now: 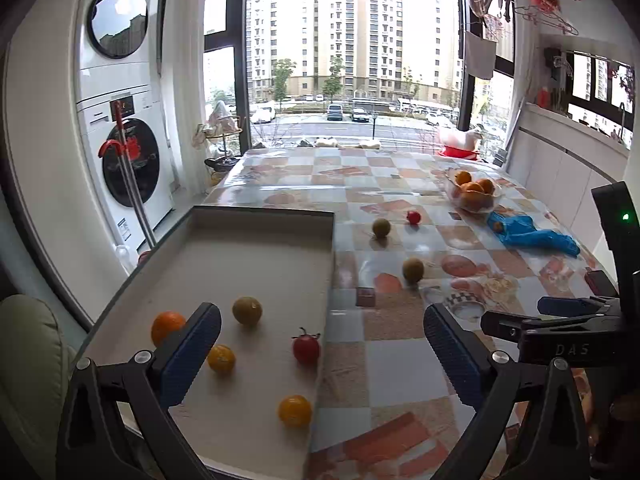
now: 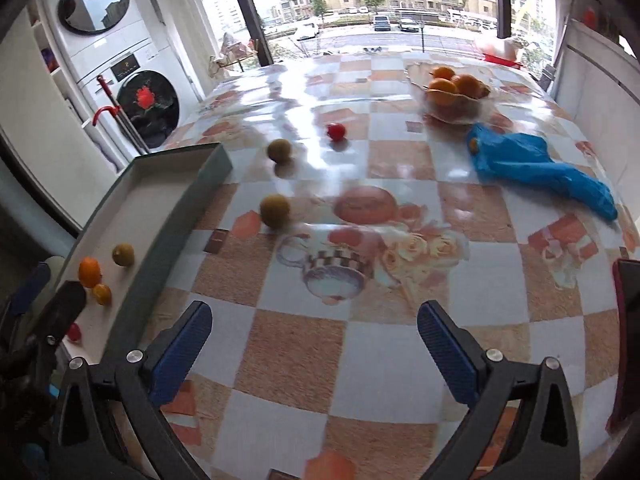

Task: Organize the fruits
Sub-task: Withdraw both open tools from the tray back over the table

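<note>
Left tongs [image 1: 322, 340] spread, checkered table [image 2: 292, 360], window [image 1: 352, 40]

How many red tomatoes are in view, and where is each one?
2. One tomato lies in the tray, near its right wall. The other tomato lies on the table, beyond the two green fruits. More may hide in the blue bag.

Tray [image 1: 256, 216] left of bowl [image 1: 474, 194]
</note>
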The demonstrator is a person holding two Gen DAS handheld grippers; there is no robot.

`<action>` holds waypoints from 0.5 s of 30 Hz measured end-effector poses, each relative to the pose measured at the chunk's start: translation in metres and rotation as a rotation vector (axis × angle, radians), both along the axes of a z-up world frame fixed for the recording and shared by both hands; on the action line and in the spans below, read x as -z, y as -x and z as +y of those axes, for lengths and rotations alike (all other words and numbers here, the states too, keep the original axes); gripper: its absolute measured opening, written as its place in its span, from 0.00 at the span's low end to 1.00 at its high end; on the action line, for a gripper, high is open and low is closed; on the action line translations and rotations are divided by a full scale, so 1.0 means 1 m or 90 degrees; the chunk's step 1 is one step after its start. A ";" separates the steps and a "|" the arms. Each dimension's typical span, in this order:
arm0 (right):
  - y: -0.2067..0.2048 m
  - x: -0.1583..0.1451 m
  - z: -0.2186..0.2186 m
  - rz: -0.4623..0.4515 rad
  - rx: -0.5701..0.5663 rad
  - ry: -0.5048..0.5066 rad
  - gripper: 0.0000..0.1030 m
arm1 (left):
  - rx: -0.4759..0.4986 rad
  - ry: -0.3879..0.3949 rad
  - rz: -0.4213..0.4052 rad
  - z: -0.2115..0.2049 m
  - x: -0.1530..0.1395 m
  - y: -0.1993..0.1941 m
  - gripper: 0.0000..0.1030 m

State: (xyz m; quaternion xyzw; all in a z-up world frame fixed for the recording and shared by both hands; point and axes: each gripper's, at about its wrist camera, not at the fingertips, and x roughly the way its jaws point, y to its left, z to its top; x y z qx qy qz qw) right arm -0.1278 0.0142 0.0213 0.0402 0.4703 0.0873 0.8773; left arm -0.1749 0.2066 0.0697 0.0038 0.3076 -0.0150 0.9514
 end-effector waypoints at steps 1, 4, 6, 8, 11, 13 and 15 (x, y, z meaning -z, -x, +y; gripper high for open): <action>0.001 0.005 -0.015 0.004 0.019 0.019 1.00 | 0.022 0.001 0.011 -0.014 0.002 -0.002 0.98; 0.005 0.017 -0.051 0.007 0.057 0.060 1.00 | 0.066 -0.014 0.065 -0.057 0.019 -0.013 0.98; 0.005 0.021 -0.069 0.007 0.074 0.078 1.00 | 0.081 -0.027 0.108 -0.082 0.034 -0.025 0.98; 0.007 0.023 -0.082 -0.004 0.084 0.100 1.00 | 0.079 -0.025 0.131 -0.098 0.046 -0.033 0.98; 0.008 0.022 -0.090 -0.018 0.080 0.075 1.00 | 0.056 -0.013 0.144 -0.106 0.056 -0.045 0.98; 0.007 0.024 -0.084 -0.019 0.072 0.109 1.00 | 0.041 -0.014 0.159 -0.106 0.063 -0.050 0.98; 0.008 0.024 -0.084 -0.021 0.079 0.103 1.00 | 0.034 0.012 0.183 -0.099 0.069 -0.055 0.98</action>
